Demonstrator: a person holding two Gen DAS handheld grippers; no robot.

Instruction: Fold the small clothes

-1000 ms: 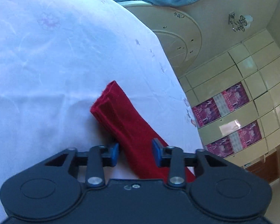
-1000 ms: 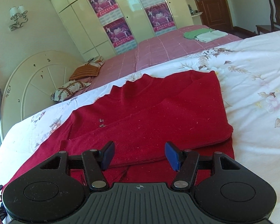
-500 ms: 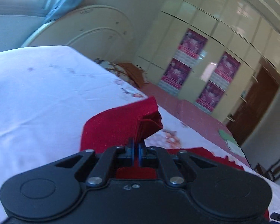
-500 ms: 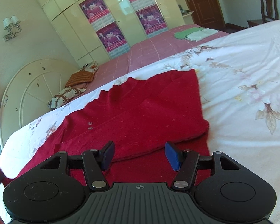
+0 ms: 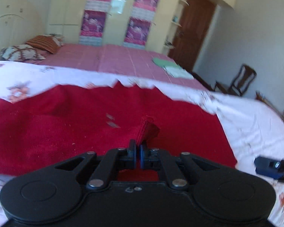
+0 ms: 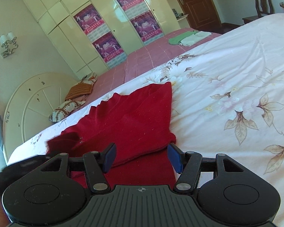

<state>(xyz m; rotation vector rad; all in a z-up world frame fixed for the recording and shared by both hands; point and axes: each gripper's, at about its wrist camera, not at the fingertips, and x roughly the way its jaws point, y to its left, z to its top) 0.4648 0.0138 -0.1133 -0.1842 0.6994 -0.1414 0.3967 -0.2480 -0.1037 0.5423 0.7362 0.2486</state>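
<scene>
sweater: red knit (image 6: 134,117), spread on the floral bedspread (image 6: 236,79), already partly folded with one flap lying over the body

left gripper: (image 5: 137,152) jaws pinched tight on the sleeve cuff (image 5: 148,130), cuff held over the middle of the sweater

right gripper: (image 6: 142,158) jaws standing wide, nothing in them, hovering just over the near folded edge

risk 1: it's only a thin pinch on that cuff, so I'd guess a quick pull could slip it out and the sleeve flops wherever

risk 2: the sleeve looks bunched at the cuff, so dropping it now probably leaves a lumpy fold

risk 3: right gripper sits near the flap edge, a low pass could snag and undo that fold

risk 4: grippers are close together, they could bump
</scene>
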